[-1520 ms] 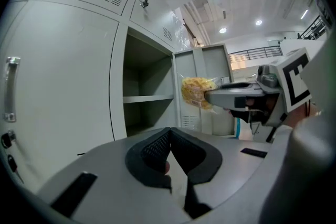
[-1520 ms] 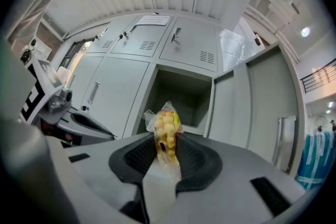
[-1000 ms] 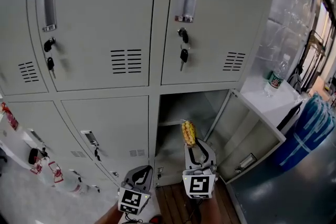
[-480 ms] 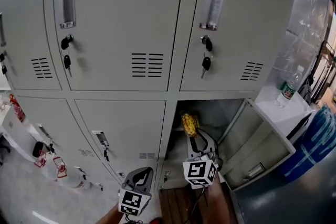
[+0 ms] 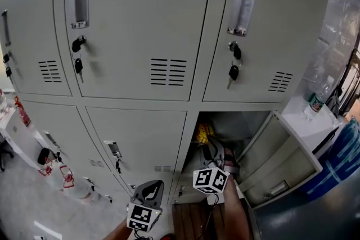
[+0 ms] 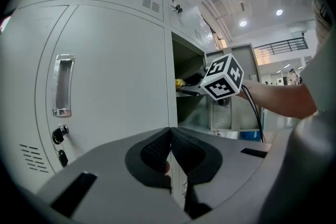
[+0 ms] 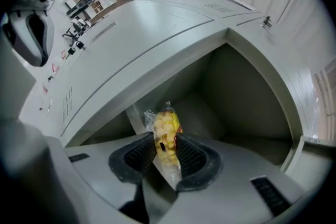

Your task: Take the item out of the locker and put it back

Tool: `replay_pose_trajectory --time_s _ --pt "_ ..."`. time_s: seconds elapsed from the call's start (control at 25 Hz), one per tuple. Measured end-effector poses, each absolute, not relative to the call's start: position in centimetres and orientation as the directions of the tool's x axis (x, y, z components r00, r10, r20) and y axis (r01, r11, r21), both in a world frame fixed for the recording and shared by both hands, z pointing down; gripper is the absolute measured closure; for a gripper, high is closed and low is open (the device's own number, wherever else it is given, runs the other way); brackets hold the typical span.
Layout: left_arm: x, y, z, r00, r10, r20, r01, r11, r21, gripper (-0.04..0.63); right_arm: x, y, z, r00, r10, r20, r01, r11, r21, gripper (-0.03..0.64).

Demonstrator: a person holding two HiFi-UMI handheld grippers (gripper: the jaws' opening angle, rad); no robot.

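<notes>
My right tool (image 7: 167, 152) is clamped on the snack bag (image 7: 165, 131), a clear packet of yellow pieces pinched across its lower half, with the top standing up past the pads. In the head view the bag (image 5: 201, 133) sits just inside the mouth of the open locker compartment (image 5: 247, 123), lower right in the bank, with the door (image 5: 281, 161) swung out to the right. The bag hangs in the air, resting on nothing that I can see.

My left tool (image 6: 170, 136) has its jaws together with nothing between them. I hold it low and near, to the left of the opening and in front of a closed door.

I judge this to be the carry at the locker mouth. The bag is in hand and is neither clear of the cabinet nor set down. One moment cannot tell me which way it is travelling. I lean towards the put-back.

If so, the next move calls for pushing farther in and lowering until the bag's bottom rests on the shelf (image 6: 189, 93). Only then should I let the jaws part, and draw straight back without snagging the thin wrapper or the door edge.
</notes>
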State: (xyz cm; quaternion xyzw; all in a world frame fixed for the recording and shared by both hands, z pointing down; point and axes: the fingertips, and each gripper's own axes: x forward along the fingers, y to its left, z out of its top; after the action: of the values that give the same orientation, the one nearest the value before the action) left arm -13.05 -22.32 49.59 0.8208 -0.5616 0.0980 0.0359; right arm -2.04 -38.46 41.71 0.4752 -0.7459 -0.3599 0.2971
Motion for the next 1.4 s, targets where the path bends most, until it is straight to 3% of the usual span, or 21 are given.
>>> replay_pose_trajectory --time_s 0.28,0.8,0.96,1.2,1.4 --pt "-13.0 -22.6 50.1 0.352 -0.912 0.212 -0.928 -0.369 -0.048 0.573 -2.8 -38.8 42.3 -0.347 -0.931 0.111 -0.356 0.24 0.903 0.486" --pt "-12.5 -22.8 50.5 0.368 -0.902 0.224 -0.922 -0.386 -0.042 0.573 -2.5 -38.5 42.3 -0.359 -0.921 0.152 -0.338 0.28 0.899 0.465" --pt "-12.2 -22.8 50.5 0.374 -0.9 0.222 -0.919 -0.392 -0.041 0.573 -2.5 -38.2 42.6 -0.372 -0.912 0.173 -0.338 0.307 0.89 0.439" --pt "-12.0 -22.9 50.4 0.375 -0.899 0.224 -0.918 -0.394 -0.045 0.573 -2.5 -38.1 43.3 -0.397 -0.893 0.211 -0.361 0.363 0.859 0.339" --pt "-11.7 -22.9 50.3 0.379 -0.899 0.22 -0.916 -0.398 -0.046 0.573 -2.1 -38.0 43.3 -0.39 -0.897 0.207 -0.368 0.358 0.858 0.334"
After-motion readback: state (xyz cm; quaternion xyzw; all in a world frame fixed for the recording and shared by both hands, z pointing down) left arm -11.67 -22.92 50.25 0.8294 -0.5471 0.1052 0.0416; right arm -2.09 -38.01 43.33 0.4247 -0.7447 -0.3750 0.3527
